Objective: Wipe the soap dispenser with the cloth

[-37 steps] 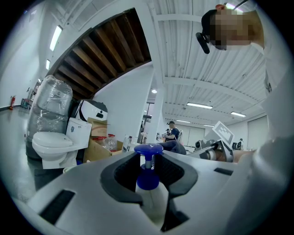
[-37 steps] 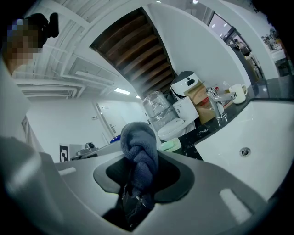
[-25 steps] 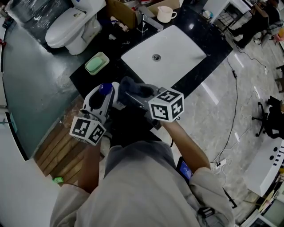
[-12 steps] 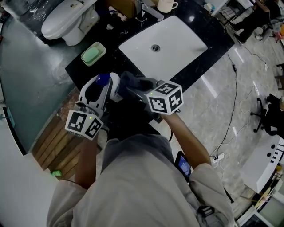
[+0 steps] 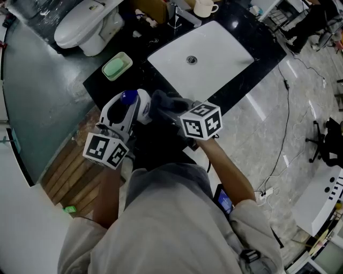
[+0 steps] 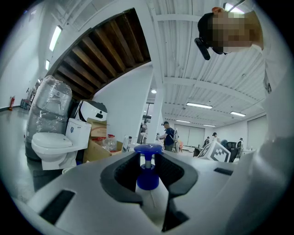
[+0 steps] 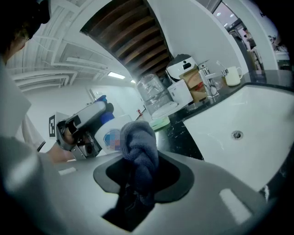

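Observation:
My left gripper (image 5: pixel 130 103) is shut on the soap dispenser (image 5: pixel 140 107), a white bottle with a blue pump (image 6: pixel 147 164), and holds it above the near edge of the black counter. The pump neck stands between the left jaws. My right gripper (image 5: pixel 164 105) is shut on a bunched dark grey-blue cloth (image 7: pixel 139 153). In the head view the cloth (image 5: pixel 167 100) sits right against the bottle's right side. In the right gripper view the cloth covers part of the dispenser (image 7: pixel 110 134) and its label.
A white sink basin (image 5: pixel 214 59) is set in the black counter (image 5: pixel 138 77), with a faucet (image 5: pixel 179 13) and a mug (image 5: pixel 203 7) behind it. A green soap dish (image 5: pixel 117 67) lies left of the basin. A toilet (image 5: pixel 86 24) stands at the far left.
My right gripper has sunk a little with the cloth beside the dispenser. The left gripper keeps the bottle in the same place.

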Tool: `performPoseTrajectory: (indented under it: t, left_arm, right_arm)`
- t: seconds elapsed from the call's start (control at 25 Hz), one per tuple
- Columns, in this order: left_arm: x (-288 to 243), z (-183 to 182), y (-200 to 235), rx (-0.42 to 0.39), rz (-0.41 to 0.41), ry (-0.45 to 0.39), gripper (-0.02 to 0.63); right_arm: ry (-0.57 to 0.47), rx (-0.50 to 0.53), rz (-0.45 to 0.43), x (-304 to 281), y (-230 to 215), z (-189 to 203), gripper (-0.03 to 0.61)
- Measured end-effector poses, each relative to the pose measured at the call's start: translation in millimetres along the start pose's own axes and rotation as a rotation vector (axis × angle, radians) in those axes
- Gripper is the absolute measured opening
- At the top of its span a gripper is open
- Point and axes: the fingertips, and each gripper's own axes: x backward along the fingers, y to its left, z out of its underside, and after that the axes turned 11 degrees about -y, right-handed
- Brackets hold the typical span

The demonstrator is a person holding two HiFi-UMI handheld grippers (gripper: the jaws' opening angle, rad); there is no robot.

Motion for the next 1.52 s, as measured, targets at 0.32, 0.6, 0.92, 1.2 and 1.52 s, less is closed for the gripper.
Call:
performPoseTrajectory:
  t: [0.32, 0.6, 0.92, 1.2, 1.52]
  left_arm:
    - [1, 3, -7, -0.027, 0.023, 0.008, 0.097]
    - [-3, 7, -27, -0.103, 0.081, 0.016, 0.097]
    - [0, 8, -32, -0.143, 0.086, -0.007, 0.097]
    - [2, 10, -33, -0.165, 0.092, 0.004, 0.097]
    - [5, 10, -38, -0.145, 0.105, 0.018, 0.104]
  right_arm:
    - [0.05, 0.016, 0.04, 0, -11, 23, 0.123]
    - [0.095, 0.075, 0.078, 3, -19, 35, 0.123]
    - [0.094, 0.094, 0.08, 6, -18, 34, 0.121]
    - [0.059, 0.091, 0.084, 10, -21, 26, 0.12]
    - [0.013, 0.092, 0.108, 24, -25, 11, 0.12]
